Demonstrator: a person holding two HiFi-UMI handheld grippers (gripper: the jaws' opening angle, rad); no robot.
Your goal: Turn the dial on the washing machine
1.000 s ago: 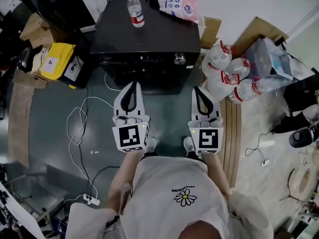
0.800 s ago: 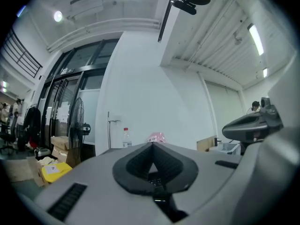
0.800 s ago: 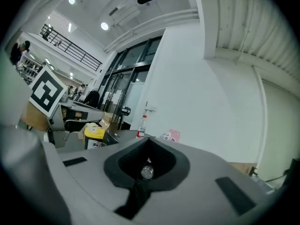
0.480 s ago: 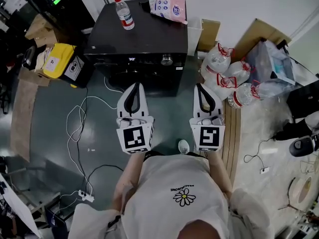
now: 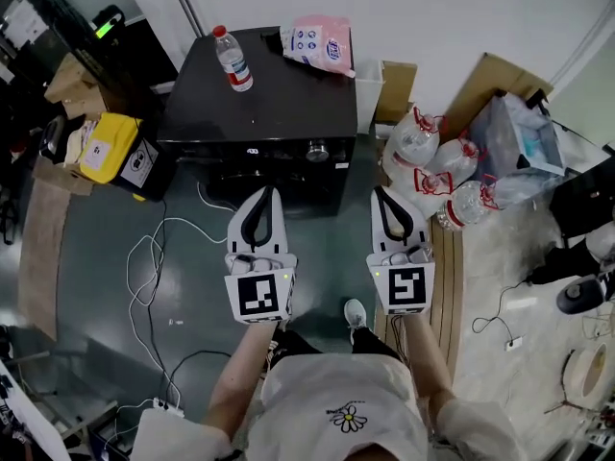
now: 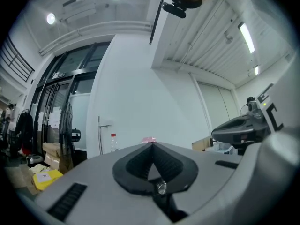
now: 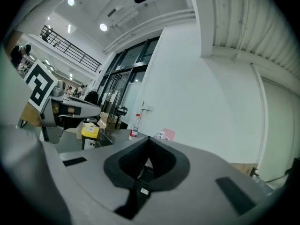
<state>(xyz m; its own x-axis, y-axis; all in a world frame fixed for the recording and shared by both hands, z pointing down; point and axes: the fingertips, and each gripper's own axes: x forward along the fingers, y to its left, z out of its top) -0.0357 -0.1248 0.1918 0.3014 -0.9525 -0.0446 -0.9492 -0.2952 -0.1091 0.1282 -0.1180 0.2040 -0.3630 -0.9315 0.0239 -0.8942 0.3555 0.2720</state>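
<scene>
Loose cables (image 5: 154, 248) snake over the floor at about 9 o'clock of the left gripper (image 5: 264, 193), close to where the person stands, and a foot catching one on the way in could jolt both hands. The left gripper's fingers are pressed together with nothing between them, pointing level at the front of the washing machine (image 5: 259, 94) and well short of it. A water bottle (image 5: 233, 60) stands upright on the machine's top at 11 o'clock of that gripper; a hard bump against the cabinet could probably tip it. The dial (image 5: 316, 150) sits on the front panel right of centre, at roughly 1 o'clock of the left gripper and 11 o'clock of the right gripper (image 5: 382, 193), apart from both. The right gripper's fingers are likewise closed on nothing, so whichever one takes the dial has to open first — arriving closed, the tips would only butt the knob or skid across the panel. The dial looks small and smooth, so an off-centre pinch may slip round it instead of turning it. Big water jugs (image 5: 423, 152) crowd the floor at 1 o'clock of the right gripper, just beside the machine — a wide approach from that side could knock them.
</scene>
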